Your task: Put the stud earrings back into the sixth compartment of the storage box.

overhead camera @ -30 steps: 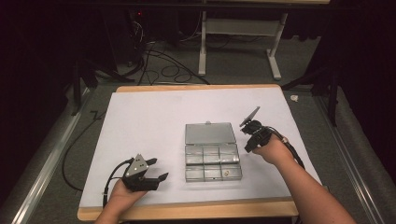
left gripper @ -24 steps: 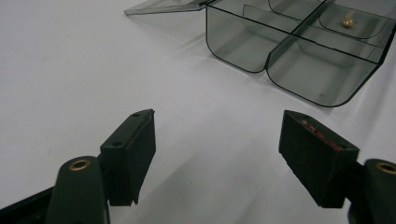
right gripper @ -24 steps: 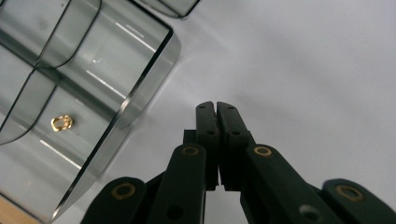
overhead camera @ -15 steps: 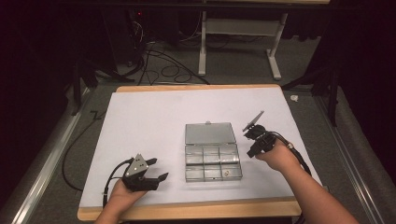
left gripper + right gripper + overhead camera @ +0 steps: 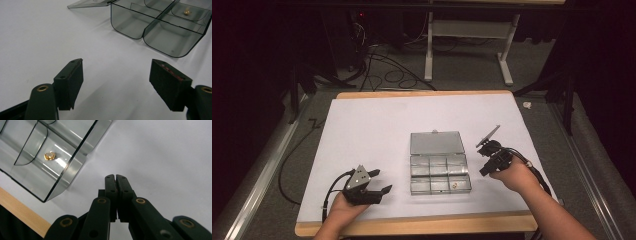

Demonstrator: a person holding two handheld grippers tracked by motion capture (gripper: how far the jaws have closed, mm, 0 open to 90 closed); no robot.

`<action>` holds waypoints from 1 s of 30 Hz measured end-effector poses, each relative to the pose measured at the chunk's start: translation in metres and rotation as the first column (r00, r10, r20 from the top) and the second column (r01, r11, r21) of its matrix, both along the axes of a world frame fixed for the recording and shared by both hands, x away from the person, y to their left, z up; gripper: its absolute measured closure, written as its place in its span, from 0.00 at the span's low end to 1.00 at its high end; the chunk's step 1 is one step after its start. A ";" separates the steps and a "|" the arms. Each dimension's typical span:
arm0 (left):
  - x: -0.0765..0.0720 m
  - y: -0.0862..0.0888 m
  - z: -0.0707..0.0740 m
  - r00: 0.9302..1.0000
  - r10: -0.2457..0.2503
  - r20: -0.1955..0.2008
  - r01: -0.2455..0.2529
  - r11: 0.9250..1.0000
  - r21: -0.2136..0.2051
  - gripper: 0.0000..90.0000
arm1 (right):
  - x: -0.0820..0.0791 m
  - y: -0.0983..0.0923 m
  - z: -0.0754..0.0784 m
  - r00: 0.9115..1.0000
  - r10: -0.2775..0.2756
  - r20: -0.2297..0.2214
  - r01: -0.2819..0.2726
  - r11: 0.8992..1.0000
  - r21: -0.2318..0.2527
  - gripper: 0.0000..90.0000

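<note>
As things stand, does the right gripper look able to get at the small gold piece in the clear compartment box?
Probably yes, but not yet. The clear compartment box lies open with its lid flat behind, and the small gold piece sits uncovered in the corner compartment nearest the right gripper. Its jaws are shut and would need opening first.

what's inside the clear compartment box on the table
The compartment box lies open, its lid flat behind it. One small gold-coloured piece sits in the near-right compartment. The other compartments look empty from the high view, though glare hides any tiny parts.
</note>
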State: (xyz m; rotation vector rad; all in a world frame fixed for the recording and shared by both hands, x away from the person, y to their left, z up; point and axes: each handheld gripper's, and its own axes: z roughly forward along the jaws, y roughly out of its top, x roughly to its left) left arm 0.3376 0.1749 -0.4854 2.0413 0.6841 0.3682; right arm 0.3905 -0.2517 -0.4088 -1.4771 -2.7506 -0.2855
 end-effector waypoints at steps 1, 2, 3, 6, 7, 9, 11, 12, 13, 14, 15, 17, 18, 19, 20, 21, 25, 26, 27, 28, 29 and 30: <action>0.000 0.000 0.000 1.000 0.001 0.000 -0.001 1.000 0.000 0.31 | -0.001 0.000 0.000 1.000 0.002 0.004 -0.002 1.000 0.004 1.00; 0.000 0.000 0.000 1.000 0.000 -0.001 0.000 1.000 0.000 0.31 | -0.003 0.000 0.000 1.000 -0.001 -0.002 0.001 1.000 0.003 1.00; 0.000 0.000 0.000 1.000 0.001 -0.001 -0.001 1.000 -0.001 0.31 | -0.005 0.000 0.001 1.000 -0.001 -0.004 0.001 1.000 0.004 1.00; 0.000 0.000 0.000 1.000 0.002 -0.004 -0.002 1.000 -0.004 0.31 | -0.008 0.001 0.003 1.000 -0.003 -0.005 0.003 1.000 0.005 1.00; 0.000 0.000 0.000 1.000 0.002 -0.003 -0.002 1.000 -0.004 0.31 | -0.009 0.000 0.004 1.000 0.004 -0.005 -0.004 1.000 0.009 1.00; 0.000 0.000 0.000 1.000 0.002 -0.001 -0.002 1.000 0.000 0.31 | -0.011 0.001 0.005 1.000 -0.002 -0.009 0.002 1.000 0.008 1.00; 0.000 0.000 0.000 1.000 0.003 0.001 -0.003 1.000 0.000 0.31 | -0.013 0.000 0.005 1.000 0.003 -0.009 -0.003 1.000 0.016 1.00; 0.000 0.000 0.000 1.000 0.003 0.001 -0.003 1.000 -0.001 0.31 | -0.013 0.000 0.006 1.000 0.007 -0.009 -0.007 1.000 0.016 1.00; 0.000 0.000 0.000 1.000 0.002 -0.001 -0.002 1.000 0.000 0.31 | -0.014 0.000 0.006 1.000 0.014 -0.012 -0.013 1.000 0.011 1.00; 0.000 0.000 0.000 1.000 0.002 -0.002 -0.002 1.000 -0.001 0.31 | -0.015 0.000 0.007 1.000 0.017 -0.010 -0.017 1.000 0.010 1.00; 0.000 0.000 0.000 1.000 0.002 -0.002 -0.002 1.000 -0.001 0.31 | -0.016 0.001 0.008 1.000 0.014 -0.013 -0.014 1.000 0.008 1.00; 0.000 0.000 0.000 1.000 0.004 -0.001 -0.004 1.000 -0.002 0.31 | -0.018 0.002 0.012 1.000 0.006 -0.016 -0.006 1.000 0.008 1.00; 0.000 0.000 0.000 1.000 0.004 -0.001 -0.004 1.000 -0.002 0.31 | -0.018 0.003 0.014 1.000 0.022 -0.009 -0.021 1.000 0.013 1.00; 0.000 0.000 0.000 1.000 0.004 -0.001 -0.004 1.000 -0.002 0.31 | -0.018 0.003 0.016 0.999 0.035 -0.003 -0.035 0.999 0.010 1.00; 0.000 0.000 0.000 1.000 0.004 -0.001 -0.004 1.000 -0.003 0.31 | -0.019 0.005 0.018 0.999 0.035 0.000 -0.035 0.999 0.014 1.00; 0.000 0.000 0.000 1.000 0.003 -0.003 -0.003 1.000 -0.003 0.31 | -0.019 0.007 0.020 0.999 0.038 -0.001 -0.038 0.999 0.013 1.00; 0.001 0.000 0.000 1.000 0.001 -0.005 -0.001 1.000 0.000 0.31 | -0.021 0.016 0.031 0.998 0.058 0.014 -0.058 0.998 0.024 1.00; 0.001 0.000 0.000 1.000 0.001 -0.006 -0.001 1.000 0.000 0.31 | -0.022 0.018 0.033 0.998 0.065 0.021 -0.066 0.997 0.032 1.00; 0.001 0.000 0.000 1.000 0.000 -0.007 0.000 1.000 0.003 0.31 | -0.022 0.021 0.035 0.997 0.076 0.026 -0.077 0.996 0.038 1.00; 0.001 0.000 0.000 1.000 -0.001 -0.007 0.001 1.000 0.001 0.31 | -0.023 0.025 0.037 0.997 0.076 0.027 -0.077 0.996 0.042 1.00; 0.001 0.000 0.000 1.000 -0.001 -0.006 0.001 1.000 0.000 0.31 | -0.024 0.029 0.038 0.995 0.096 0.031 -0.097 0.994 0.046 1.00; 0.001 0.000 0.000 1.000 -0.001 -0.005 0.001 1.000 0.000 0.31 | -0.024 0.032 0.039 0.994 0.101 0.031 -0.102 0.994 0.047 1.00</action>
